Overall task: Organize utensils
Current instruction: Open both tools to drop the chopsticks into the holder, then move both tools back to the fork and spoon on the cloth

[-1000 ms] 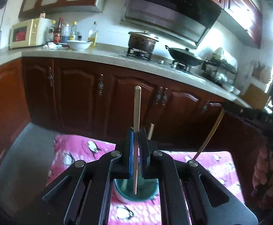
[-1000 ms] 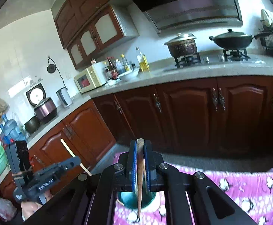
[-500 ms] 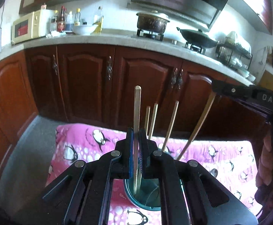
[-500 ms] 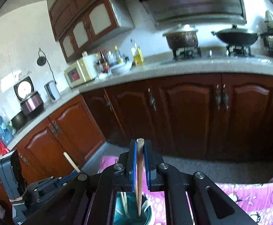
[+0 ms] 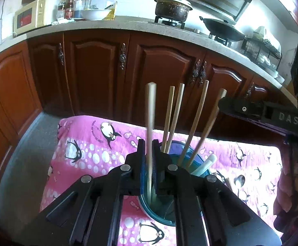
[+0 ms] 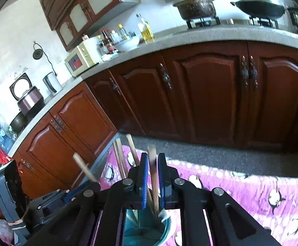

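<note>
Over a teal cup [image 5: 198, 162] on a pink penguin-print cloth [image 5: 91, 149], the left gripper [image 5: 148, 162] and right gripper [image 6: 152, 176] are opening, a chopstick [image 5: 150, 123] [image 6: 153, 168] standing loose between each gripper's jaws, lower ends inside the cup.

Chopsticks [image 5: 175, 114] apparently stand in cup [image 5: 161, 213] on tablecloth [image 5: 91, 155].
</note>
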`<action>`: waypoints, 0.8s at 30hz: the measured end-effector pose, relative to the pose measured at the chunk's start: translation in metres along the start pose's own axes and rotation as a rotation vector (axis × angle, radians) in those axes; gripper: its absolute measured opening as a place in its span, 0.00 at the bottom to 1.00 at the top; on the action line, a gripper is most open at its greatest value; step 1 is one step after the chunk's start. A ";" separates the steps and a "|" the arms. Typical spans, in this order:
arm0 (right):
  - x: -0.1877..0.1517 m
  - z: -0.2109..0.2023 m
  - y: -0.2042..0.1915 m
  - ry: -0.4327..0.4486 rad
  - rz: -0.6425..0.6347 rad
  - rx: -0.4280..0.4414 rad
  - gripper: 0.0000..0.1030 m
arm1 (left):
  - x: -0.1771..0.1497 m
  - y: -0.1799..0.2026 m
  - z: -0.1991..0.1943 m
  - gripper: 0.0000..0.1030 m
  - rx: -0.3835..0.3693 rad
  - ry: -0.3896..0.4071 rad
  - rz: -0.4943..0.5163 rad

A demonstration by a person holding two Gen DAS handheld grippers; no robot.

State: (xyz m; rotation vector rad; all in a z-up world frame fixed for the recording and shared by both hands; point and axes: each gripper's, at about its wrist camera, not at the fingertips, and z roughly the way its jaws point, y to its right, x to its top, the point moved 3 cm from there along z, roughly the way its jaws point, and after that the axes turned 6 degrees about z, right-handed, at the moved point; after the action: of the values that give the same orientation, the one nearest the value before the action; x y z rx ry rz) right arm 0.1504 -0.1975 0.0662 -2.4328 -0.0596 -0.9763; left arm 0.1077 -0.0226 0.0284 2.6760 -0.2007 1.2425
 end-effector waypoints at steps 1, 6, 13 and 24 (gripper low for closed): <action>-0.002 -0.001 0.001 0.001 -0.001 -0.003 0.25 | -0.001 0.000 -0.001 0.10 0.000 0.000 -0.005; -0.012 -0.007 0.005 -0.008 -0.009 -0.010 0.28 | -0.005 0.000 -0.006 0.32 -0.004 0.005 -0.012; -0.026 -0.013 0.009 -0.014 -0.012 -0.026 0.32 | -0.011 0.004 -0.013 0.39 0.020 0.011 0.001; -0.043 -0.029 0.006 0.013 -0.026 -0.071 0.40 | -0.020 0.014 -0.023 0.43 0.068 0.017 0.018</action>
State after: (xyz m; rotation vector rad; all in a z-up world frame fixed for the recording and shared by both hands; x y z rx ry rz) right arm 0.1017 -0.2105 0.0528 -2.4957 -0.0528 -1.0225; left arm 0.0746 -0.0305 0.0293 2.7254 -0.1830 1.3003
